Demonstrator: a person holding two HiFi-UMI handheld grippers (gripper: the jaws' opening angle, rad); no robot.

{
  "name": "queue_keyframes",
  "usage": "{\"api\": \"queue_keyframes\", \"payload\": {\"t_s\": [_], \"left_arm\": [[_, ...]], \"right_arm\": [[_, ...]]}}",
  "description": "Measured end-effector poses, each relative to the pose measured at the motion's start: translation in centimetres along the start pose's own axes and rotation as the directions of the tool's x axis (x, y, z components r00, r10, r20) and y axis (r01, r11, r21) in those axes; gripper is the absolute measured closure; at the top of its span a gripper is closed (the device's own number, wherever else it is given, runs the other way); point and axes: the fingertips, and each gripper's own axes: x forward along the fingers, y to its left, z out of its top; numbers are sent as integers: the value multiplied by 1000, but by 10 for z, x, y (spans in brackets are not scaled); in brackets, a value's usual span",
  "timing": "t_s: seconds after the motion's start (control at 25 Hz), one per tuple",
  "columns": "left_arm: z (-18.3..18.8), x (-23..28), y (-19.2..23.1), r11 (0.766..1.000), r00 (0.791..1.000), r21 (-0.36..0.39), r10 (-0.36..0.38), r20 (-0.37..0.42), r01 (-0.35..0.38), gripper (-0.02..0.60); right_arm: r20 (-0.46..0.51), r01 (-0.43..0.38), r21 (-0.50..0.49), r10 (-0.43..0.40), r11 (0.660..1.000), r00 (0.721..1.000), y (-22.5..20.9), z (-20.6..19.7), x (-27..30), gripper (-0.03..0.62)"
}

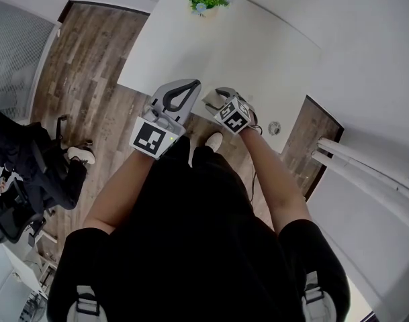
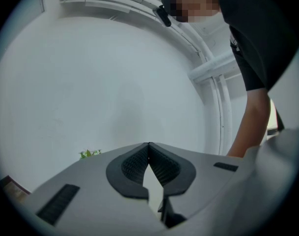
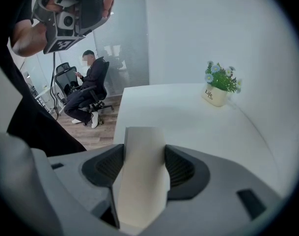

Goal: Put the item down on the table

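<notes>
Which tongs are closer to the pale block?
Right. The right tongs are clamped on the block. The left tongs are shut and empty, held beside it on the left in the head view.

The left tool (image 2: 149, 146) faces a white wall (image 2: 115, 82), jaws together and empty. Plant leaves (image 2: 90, 153) show to its left, an arm (image 2: 250, 127) to its right.

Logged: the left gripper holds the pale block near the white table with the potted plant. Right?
No. The right gripper holds the pale block, as the right gripper view shows; the left gripper is shut and empty. The rest stands.
</notes>
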Motion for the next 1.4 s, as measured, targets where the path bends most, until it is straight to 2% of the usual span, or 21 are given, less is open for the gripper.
{"api": "queue_keyframes", "payload": {"t_s": [0.24, 0.44, 0.88, 1.16, 1.4], "left_arm": [[-8, -1, 9, 1000, 1000, 3, 9, -21, -9, 588], [-12, 0, 17, 999, 999, 36, 23, -38, -22, 588], [-21, 10, 24, 998, 998, 56, 29, -54, -26, 588], [-19, 16, 23, 998, 999, 58, 29, -42, -26, 588], [-14, 19, 20, 997, 999, 72, 25, -38, -22, 588]], "right_arm": [[-41, -11, -20, 10, 1000, 999, 2, -1, 17, 324], [-82, -29, -16, 27, 999, 996, 3, -6, 29, 326], [-181, -77, -23, 71, 997, 981, 4, -16, 51, 324], [-204, -81, -2, 79, 997, 976, 4, -16, 54, 322], [-169, -89, 16, 90, 996, 981, 5, -6, 44, 278]]}}
